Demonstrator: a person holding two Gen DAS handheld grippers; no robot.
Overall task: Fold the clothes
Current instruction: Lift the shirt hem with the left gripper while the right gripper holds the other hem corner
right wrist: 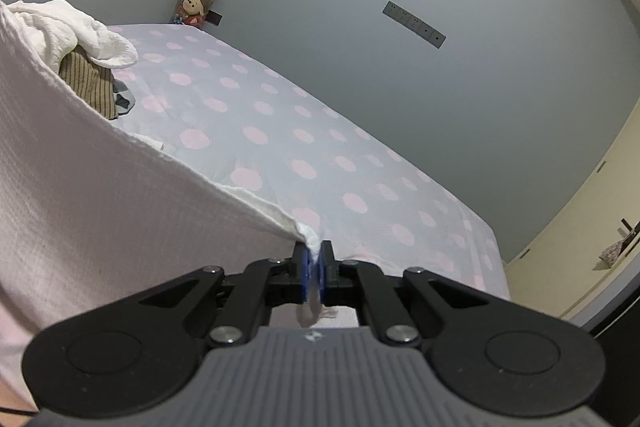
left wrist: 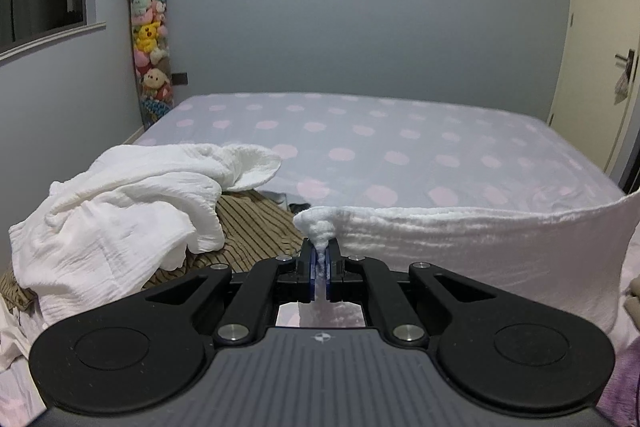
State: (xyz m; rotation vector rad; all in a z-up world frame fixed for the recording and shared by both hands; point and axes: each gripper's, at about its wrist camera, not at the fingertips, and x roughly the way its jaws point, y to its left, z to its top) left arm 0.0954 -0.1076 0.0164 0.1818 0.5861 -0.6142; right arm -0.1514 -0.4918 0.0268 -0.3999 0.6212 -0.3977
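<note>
A white crinkled cloth [left wrist: 480, 251] is stretched in the air between both grippers above the bed. My left gripper [left wrist: 320, 249] is shut on one corner of it; the cloth's top edge runs off to the right. My right gripper [right wrist: 314, 259] is shut on the other corner, and the white cloth [right wrist: 100, 195] spreads away to the left as a taut sheet. Whatever lies under the cloth is hidden.
A pile of clothes sits at the bed's left: a crumpled white garment [left wrist: 128, 203] over a brown striped one [left wrist: 248, 227]. The bed [left wrist: 400, 147] has a lilac sheet with pink dots. A tall tube of plush toys [left wrist: 152, 35] stands in the corner. A door [left wrist: 600, 47] is at right.
</note>
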